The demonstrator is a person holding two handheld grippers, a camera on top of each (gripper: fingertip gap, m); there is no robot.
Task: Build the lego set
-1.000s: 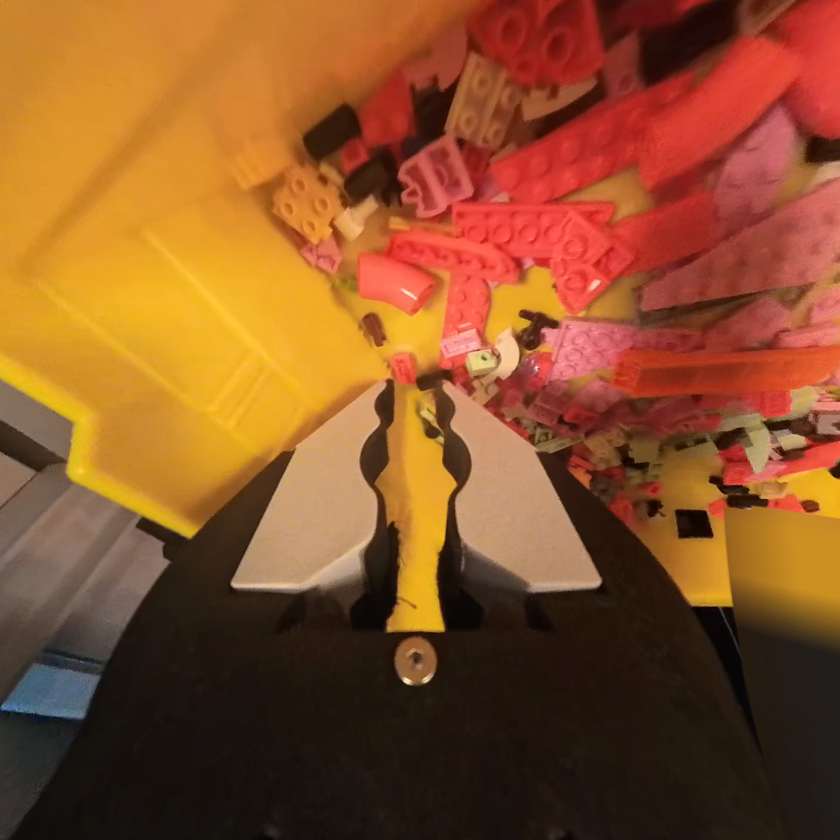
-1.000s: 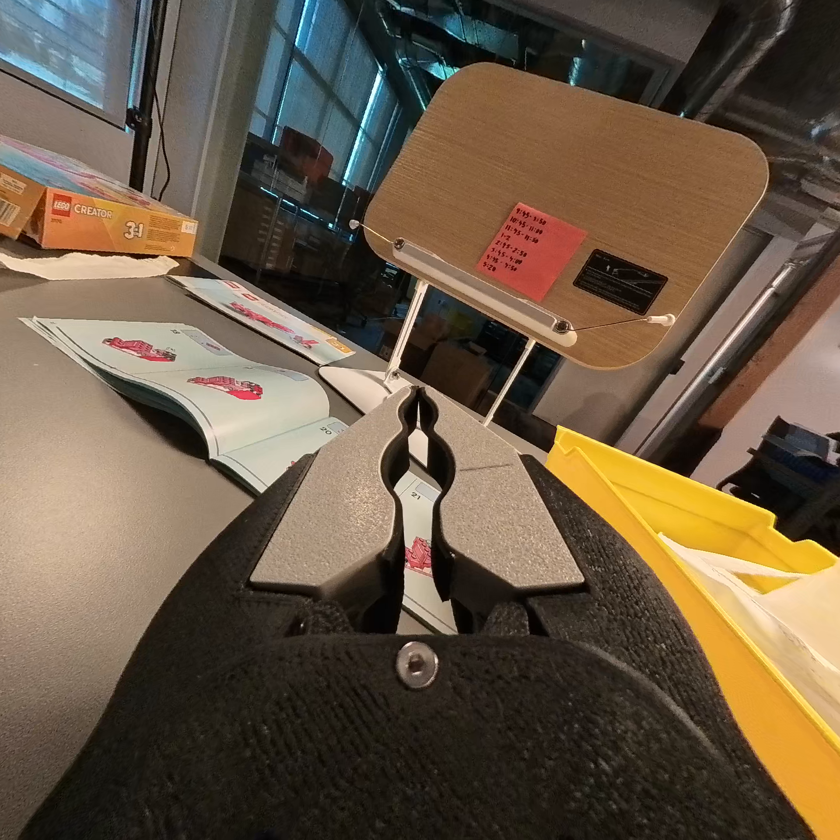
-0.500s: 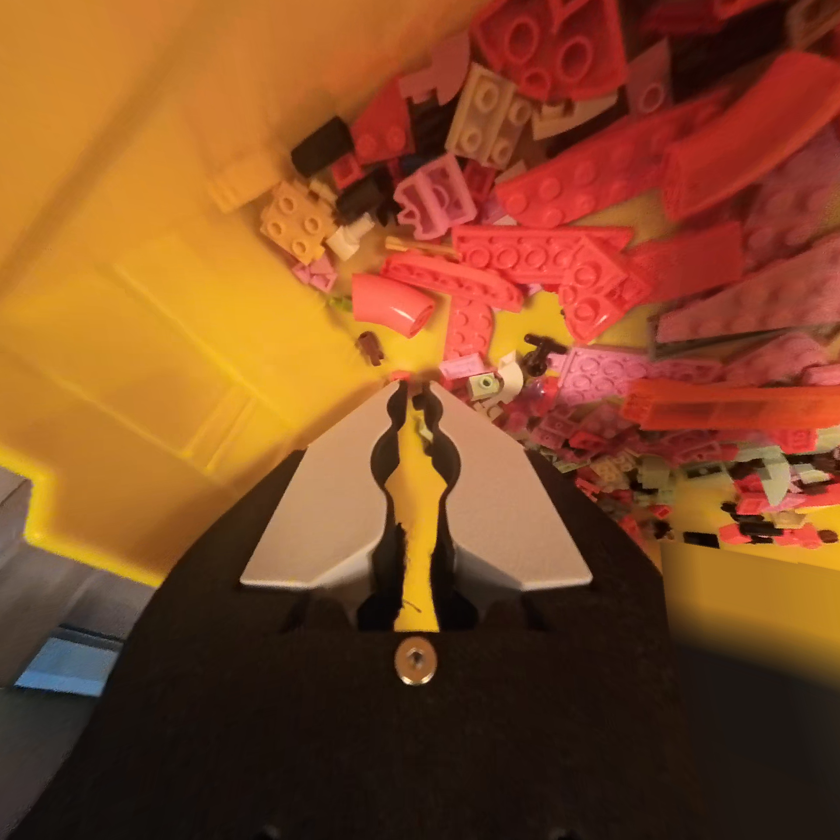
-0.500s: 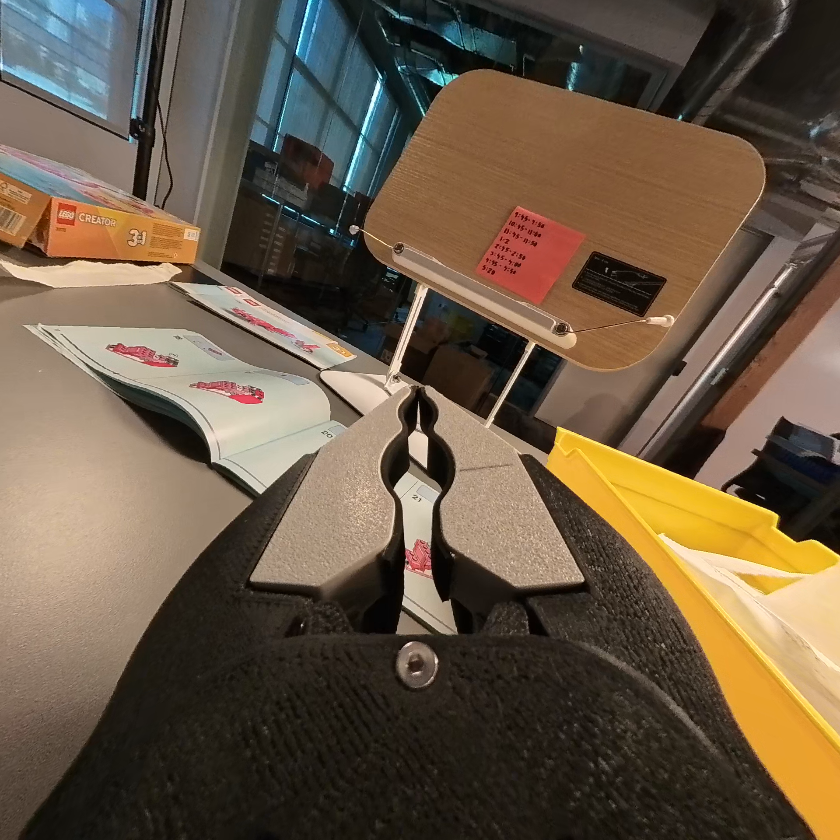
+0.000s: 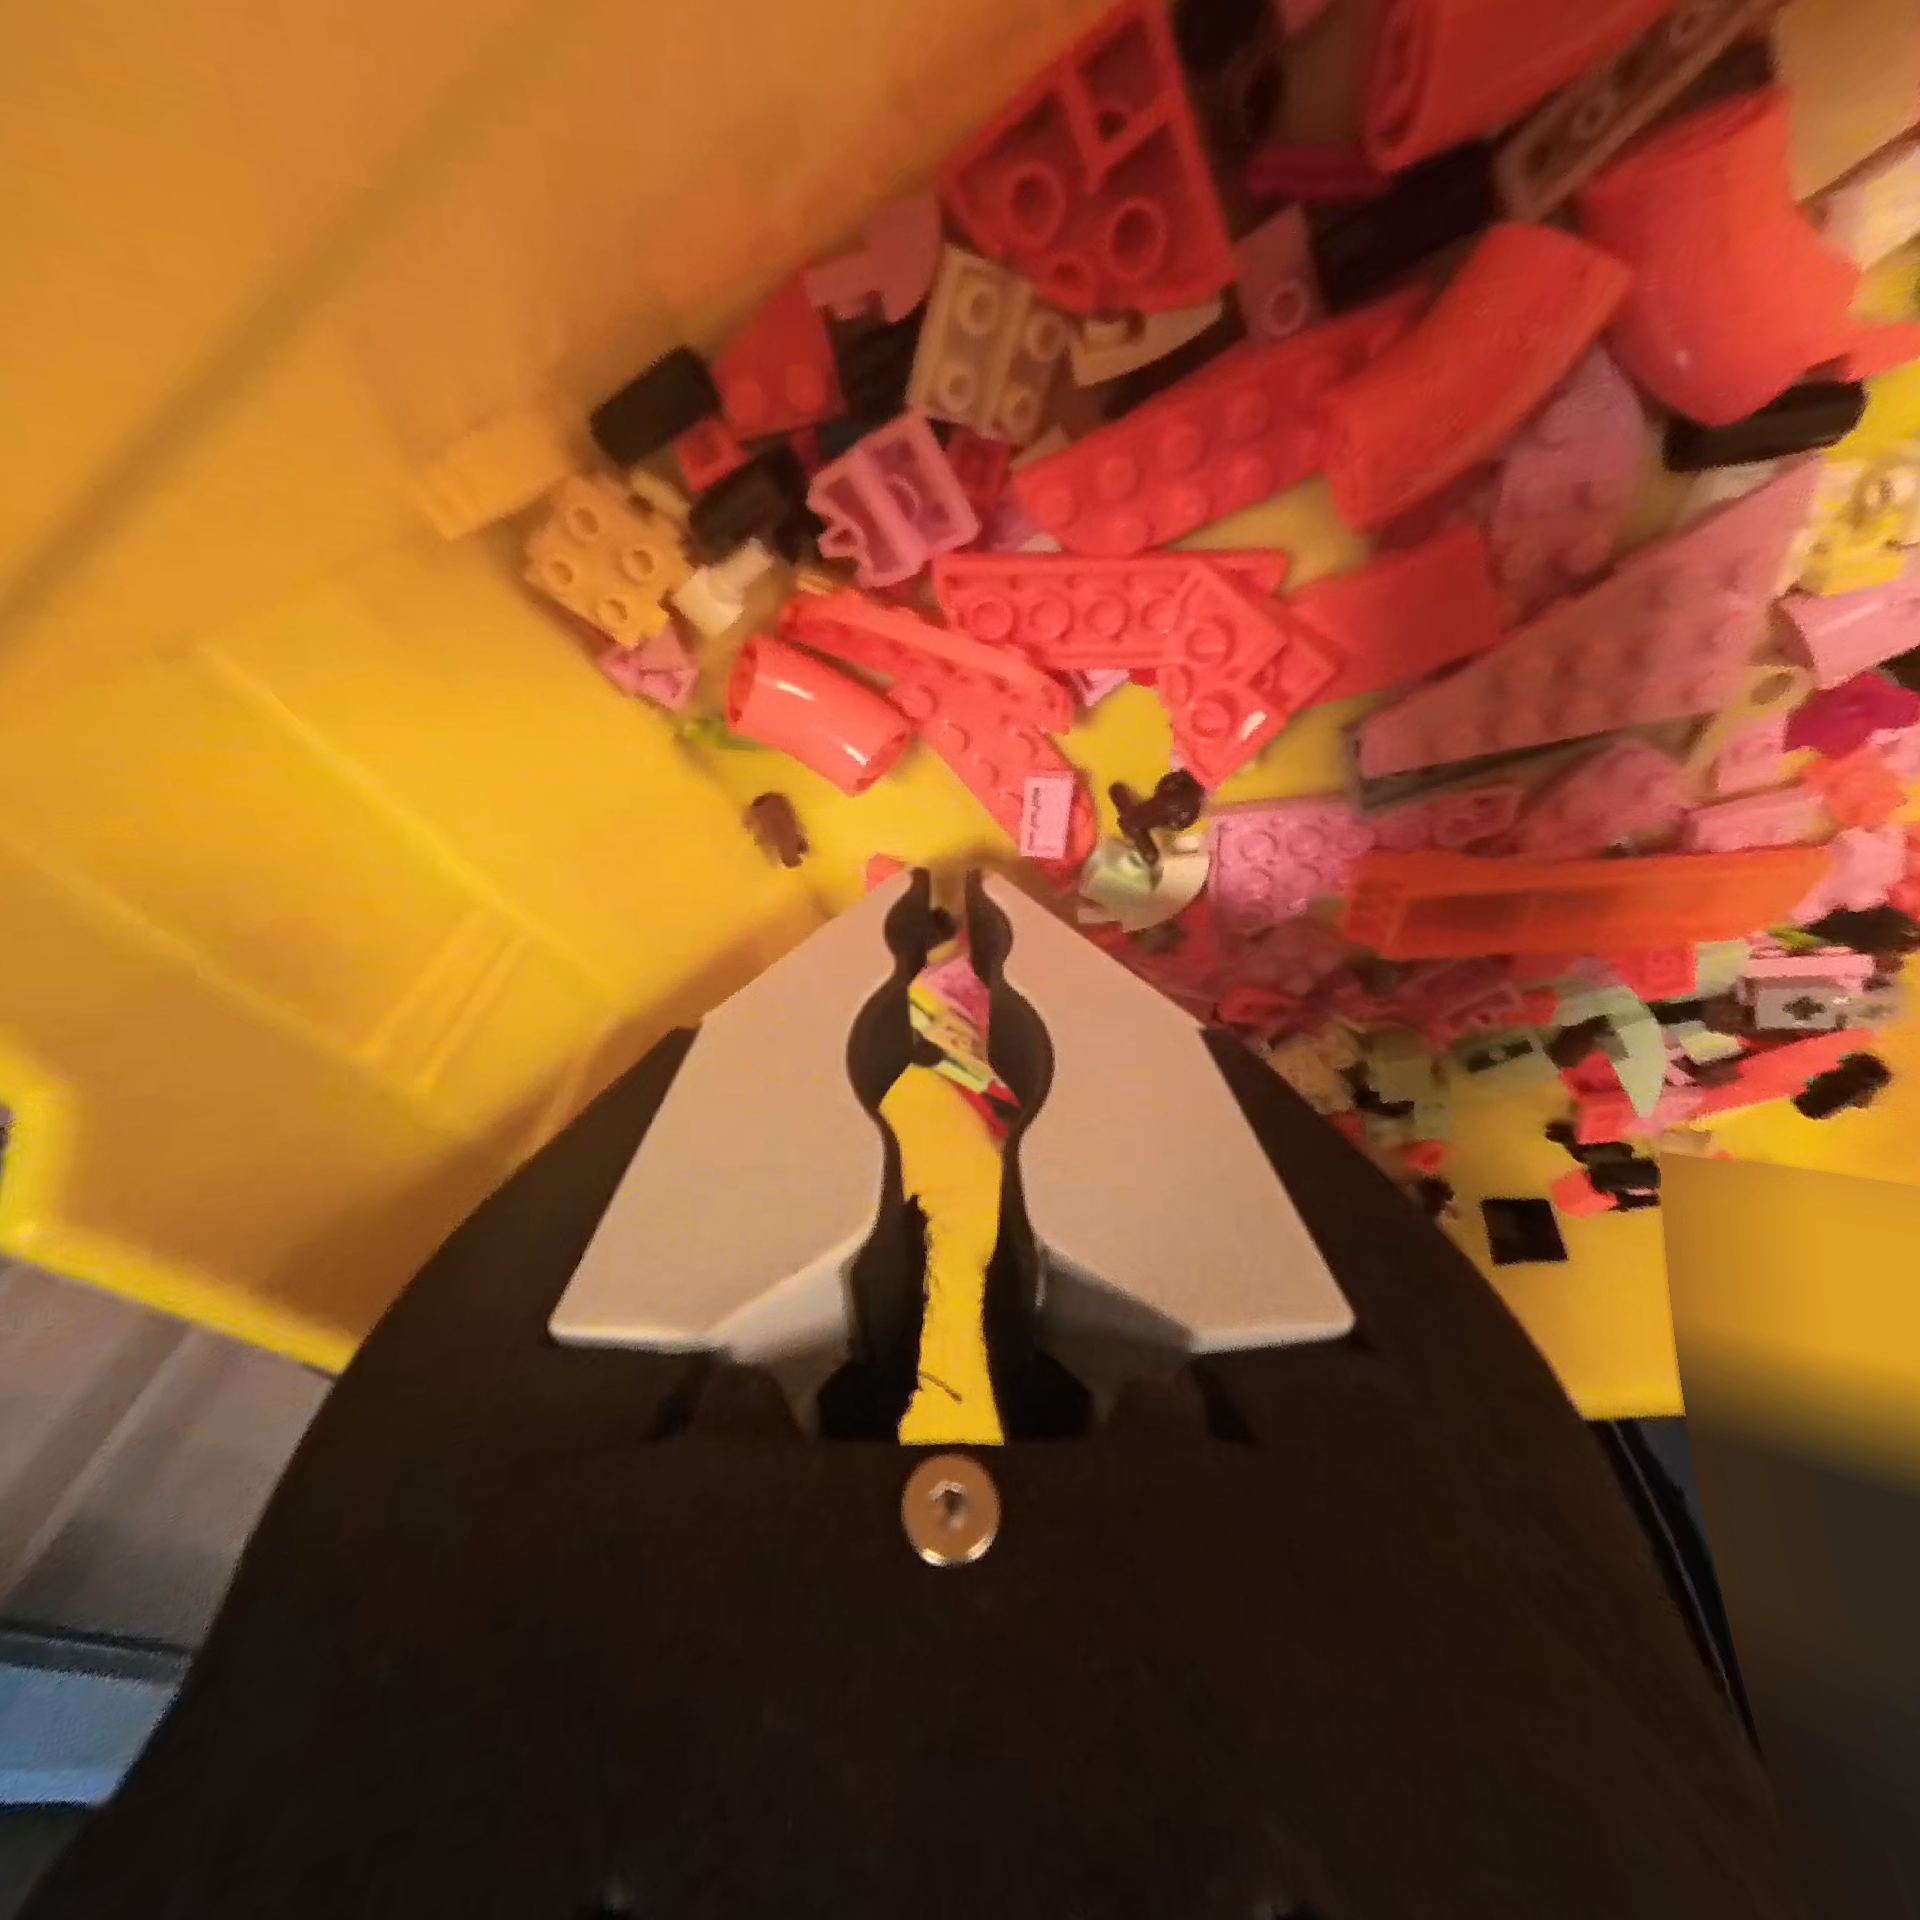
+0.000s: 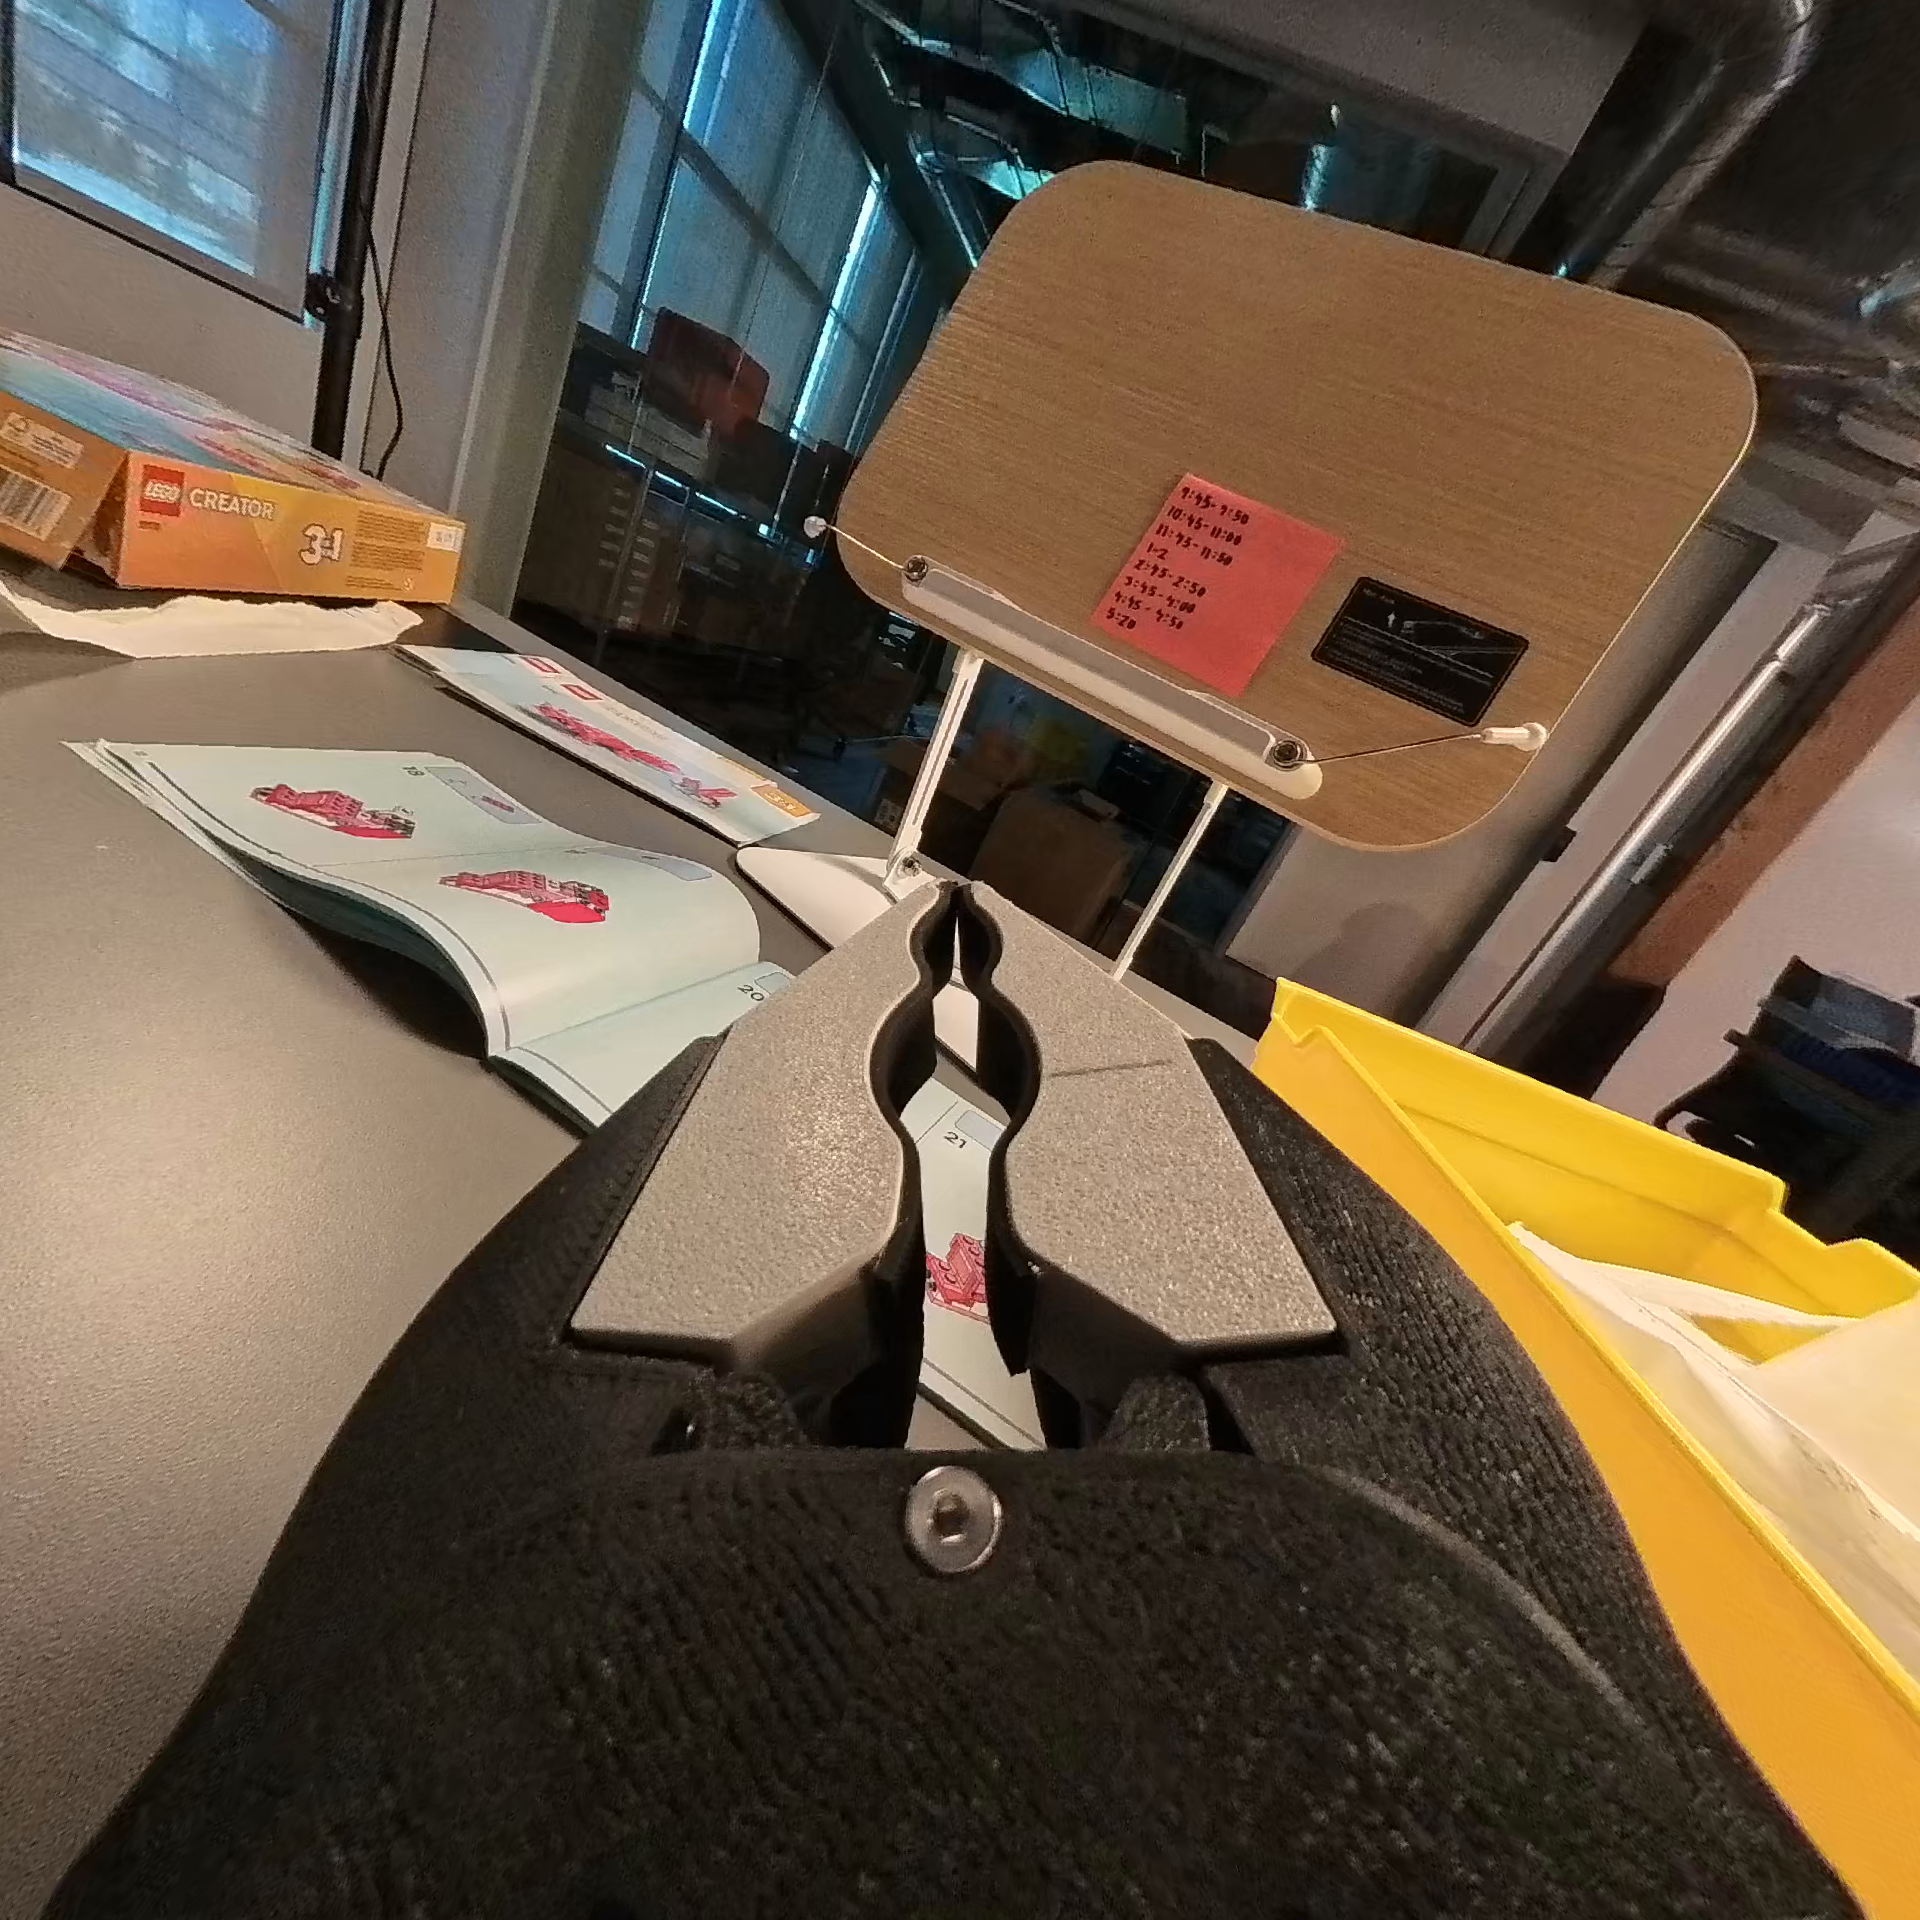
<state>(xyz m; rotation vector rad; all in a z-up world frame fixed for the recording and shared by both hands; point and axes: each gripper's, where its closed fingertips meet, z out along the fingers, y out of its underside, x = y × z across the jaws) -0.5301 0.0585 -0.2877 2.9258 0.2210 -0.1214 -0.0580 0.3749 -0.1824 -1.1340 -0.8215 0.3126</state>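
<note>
My left gripper (image 5: 940,894) is inside a yellow bin (image 5: 312,727), tips down at the near edge of a pile of red, coral and pink bricks (image 5: 1299,468). Its fingers are nearly together on a small black piece (image 5: 939,923) pinched just behind the tips. A coral curved brick (image 5: 810,717), a tiny brown piece (image 5: 774,826) and a pale quarter-round piece (image 5: 1138,883) lie close by. My right gripper (image 6: 954,888) is shut with nothing between its pads. It hovers over the grey table (image 6: 156,1143), above an open instruction booklet (image 6: 468,862).
A wooden book stand (image 6: 1299,468) with a pink note stands behind the right gripper. A second booklet (image 6: 623,738) and an orange box (image 6: 260,520) lie at the far left. The yellow bin's rim (image 6: 1507,1164) is to the right, with white paper (image 6: 1714,1403) inside. Spacing between my two grippers at the tips: around 60 cm.
The left fingers closed from clearly apart to nearly together on the small black piece, and the gripper shifted slightly right over the pile. The right gripper stayed shut and still.
</note>
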